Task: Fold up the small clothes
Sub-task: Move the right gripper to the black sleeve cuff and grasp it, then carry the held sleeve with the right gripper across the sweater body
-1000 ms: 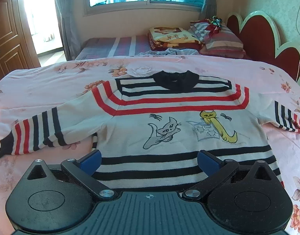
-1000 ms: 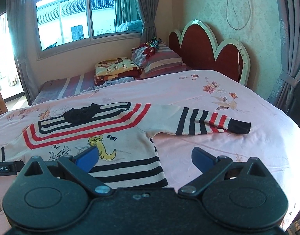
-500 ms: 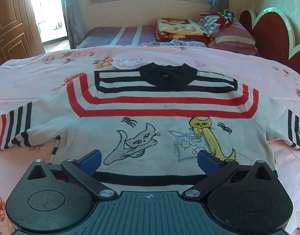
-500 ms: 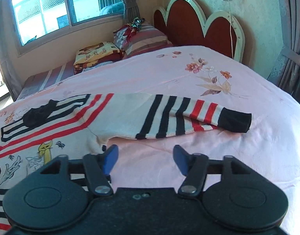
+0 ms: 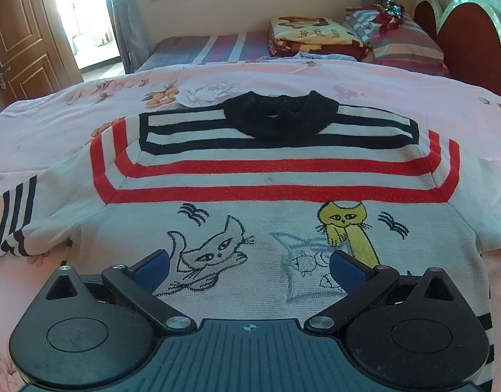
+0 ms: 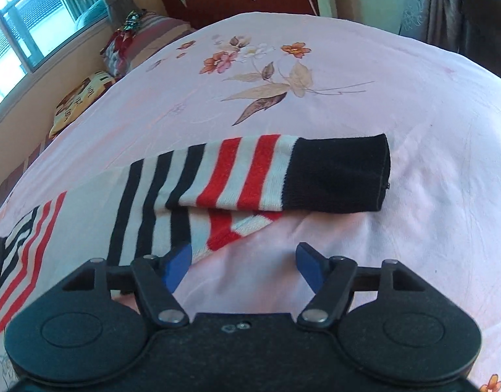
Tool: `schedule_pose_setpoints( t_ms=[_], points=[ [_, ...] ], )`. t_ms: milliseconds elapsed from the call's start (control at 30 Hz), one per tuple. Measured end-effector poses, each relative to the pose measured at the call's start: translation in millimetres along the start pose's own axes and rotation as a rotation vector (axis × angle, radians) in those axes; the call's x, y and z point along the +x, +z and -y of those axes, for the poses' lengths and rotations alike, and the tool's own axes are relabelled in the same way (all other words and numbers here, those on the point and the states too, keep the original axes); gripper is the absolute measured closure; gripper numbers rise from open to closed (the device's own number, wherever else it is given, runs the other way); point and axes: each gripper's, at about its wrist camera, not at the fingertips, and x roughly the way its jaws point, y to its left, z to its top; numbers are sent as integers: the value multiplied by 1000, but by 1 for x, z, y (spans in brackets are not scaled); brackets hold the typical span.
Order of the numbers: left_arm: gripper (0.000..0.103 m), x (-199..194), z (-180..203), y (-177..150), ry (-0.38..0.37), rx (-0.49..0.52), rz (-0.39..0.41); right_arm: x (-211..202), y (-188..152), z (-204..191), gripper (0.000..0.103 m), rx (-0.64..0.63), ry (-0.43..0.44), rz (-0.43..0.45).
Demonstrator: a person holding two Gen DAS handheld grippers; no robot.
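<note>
A small white sweater point(image 5: 270, 176) with red and black stripes, a black collar and two cat pictures lies flat, front up, on the pink floral bedsheet point(image 5: 54, 124). My left gripper point(image 5: 248, 269) is open and empty, low over the sweater's chest above the cat pictures. My right gripper point(image 6: 243, 263) is open and empty, close over the sweater's right sleeve point(image 6: 257, 176), just short of its black cuff point(image 6: 338, 176). The sleeve's lower edge is folded under itself near my left fingertip point(image 6: 178, 261).
Folded blankets and pillows point(image 5: 319, 34) lie at the far end by the red headboard point(image 5: 466, 32). A wooden door point(image 5: 18, 32) stands at the left. A curtain point(image 6: 446, 6) hangs past the bed's right edge.
Both grippers have moved forward and lower toward the sweater. The left now hovers over the chest, the right has closed in on the right sleeve near the cuff. Both stay open.
</note>
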Motion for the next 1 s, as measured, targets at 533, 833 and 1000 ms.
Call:
schedule_pose_setpoints(
  t_ms=[533, 833, 1000],
  points=[
    [0, 0, -22, 3, 10, -13, 32, 2, 18, -18, 80, -82, -24, 175],
    [0, -9, -70, 7, 4, -101, 41, -56, -17, -151, 81, -459, 202, 287],
    [0, -5, -103, 10, -40, -165, 30, -59, -74, -237, 81, -604, 382, 186]
  ],
)
